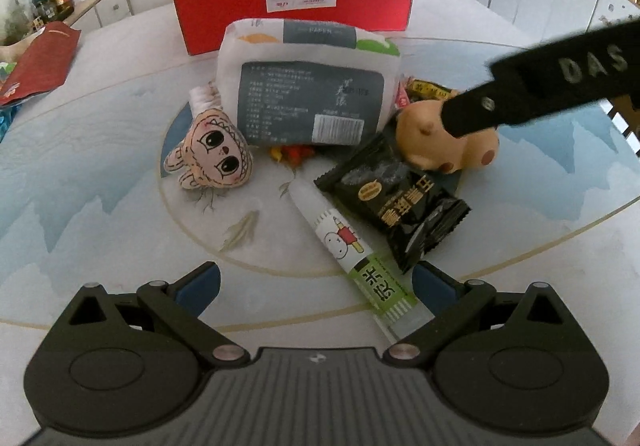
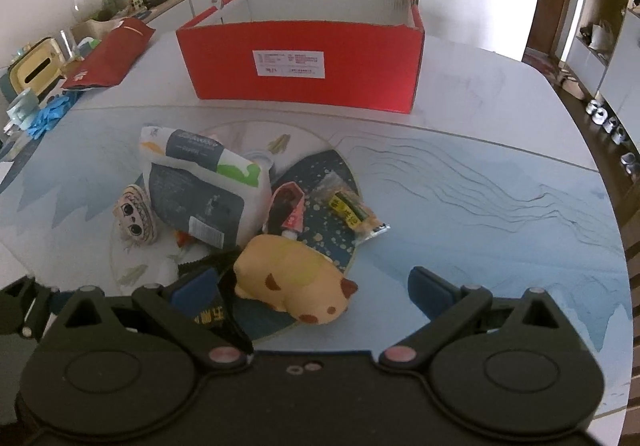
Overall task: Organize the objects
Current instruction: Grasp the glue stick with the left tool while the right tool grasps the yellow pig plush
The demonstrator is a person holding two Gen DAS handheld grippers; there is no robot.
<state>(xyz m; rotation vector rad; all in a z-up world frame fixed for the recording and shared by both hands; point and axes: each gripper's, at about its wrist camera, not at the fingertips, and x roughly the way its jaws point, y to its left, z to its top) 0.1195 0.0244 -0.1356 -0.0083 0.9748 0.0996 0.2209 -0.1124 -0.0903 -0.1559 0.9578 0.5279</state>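
We hold both grippers low over the tabletop (image 2: 480, 166), where the clutter sits heaped in front of the open red box (image 2: 304, 62), likely its destination. Our right gripper (image 2: 312, 286) has its fingers spread wide around the yellow plush toy (image 2: 292, 286), not yet touching it, lined up for a grab. Our left gripper (image 1: 316, 286) is open too, its fingers straddling the glue stick (image 1: 352, 250) beside the black snack packet (image 1: 396, 206)
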